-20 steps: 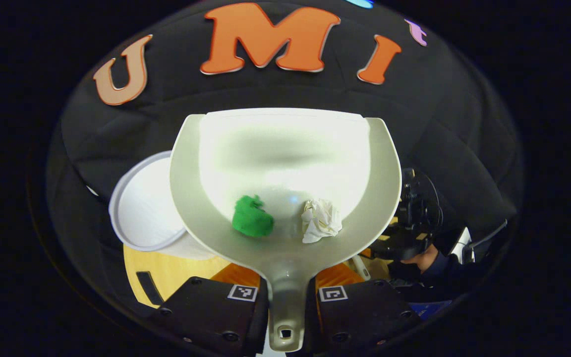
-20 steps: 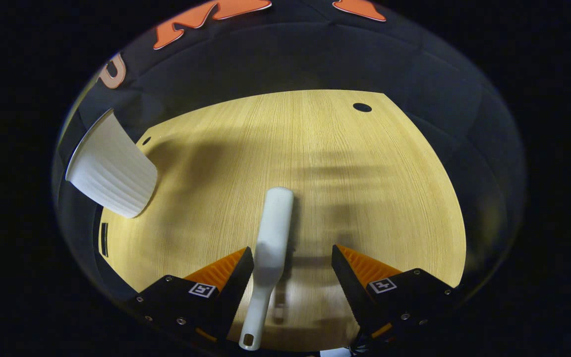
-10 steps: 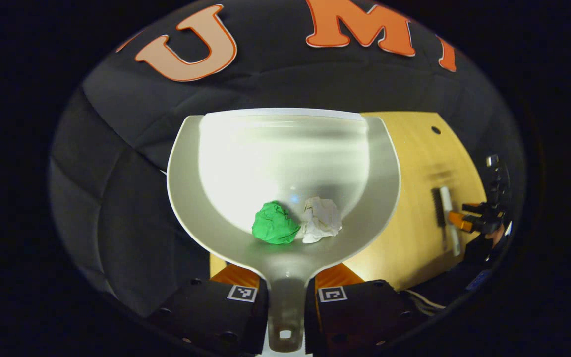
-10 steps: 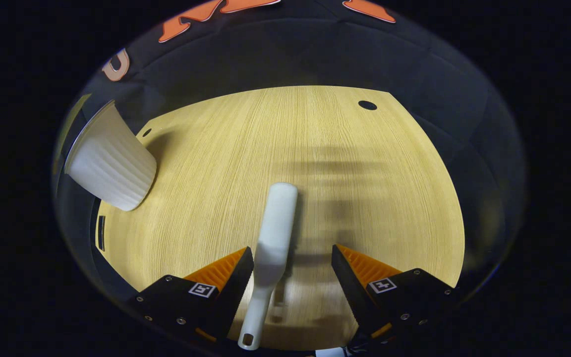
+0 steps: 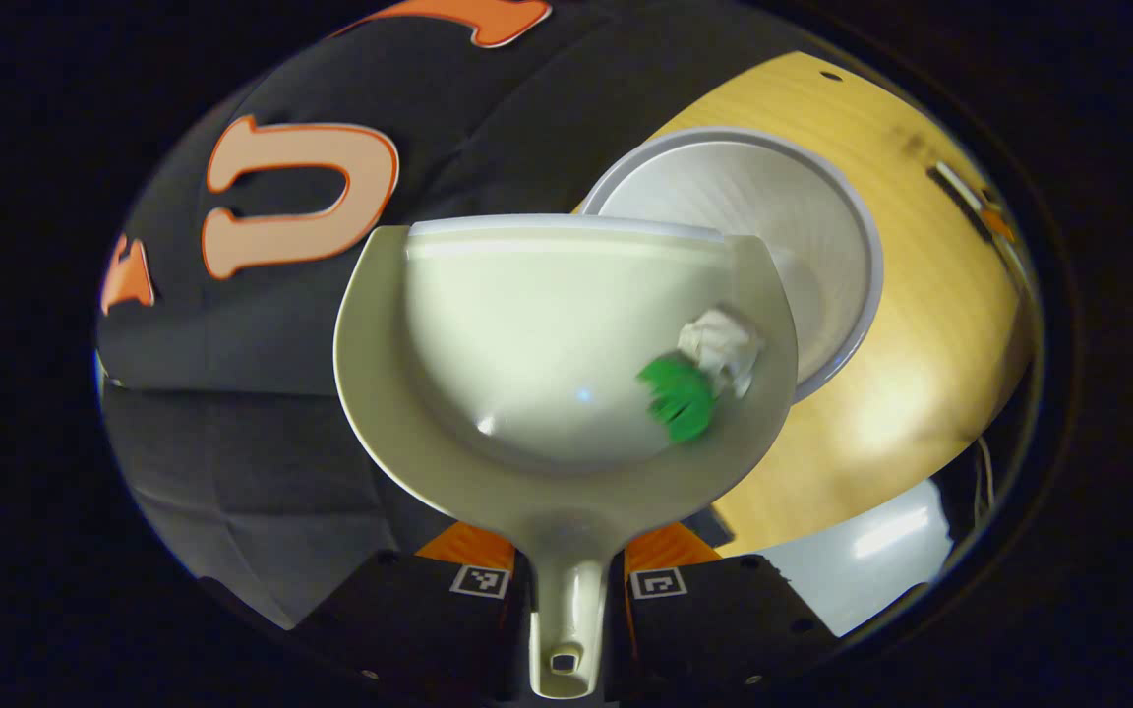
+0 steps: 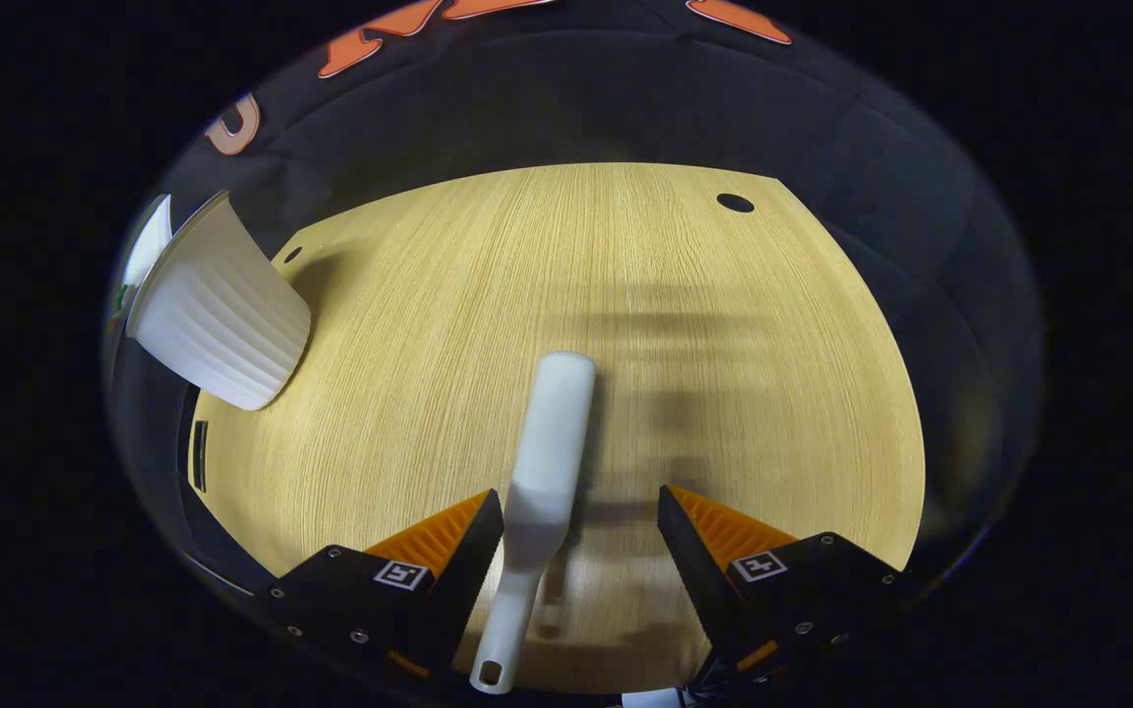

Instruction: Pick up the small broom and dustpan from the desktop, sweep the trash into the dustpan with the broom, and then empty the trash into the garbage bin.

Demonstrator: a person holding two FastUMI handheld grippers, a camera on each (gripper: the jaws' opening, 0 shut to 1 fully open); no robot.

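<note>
A: Your left hand-held gripper (image 5: 566, 580) clamps the dustpan (image 5: 547, 334) handle; green wad (image 5: 680, 395) and white wad (image 5: 721, 346) slide to its right wall, beside the garbage bin (image 5: 822, 216).

B: Sweeping's done, emptying's left. Half a second ago the pan sat level, bin unseen.

A: Your right hand-held gripper (image 6: 581, 536) gapes around the broom (image 6: 542, 492) on the tabletop (image 6: 724, 393).

We see two trash wads (image 5: 699, 379) in the dustpan (image 5: 527, 324) — seemingly sliding right, bin (image 5: 827, 236) just beyond; broom (image 6: 542, 472) lies on the desktop (image 6: 724, 393).
</note>
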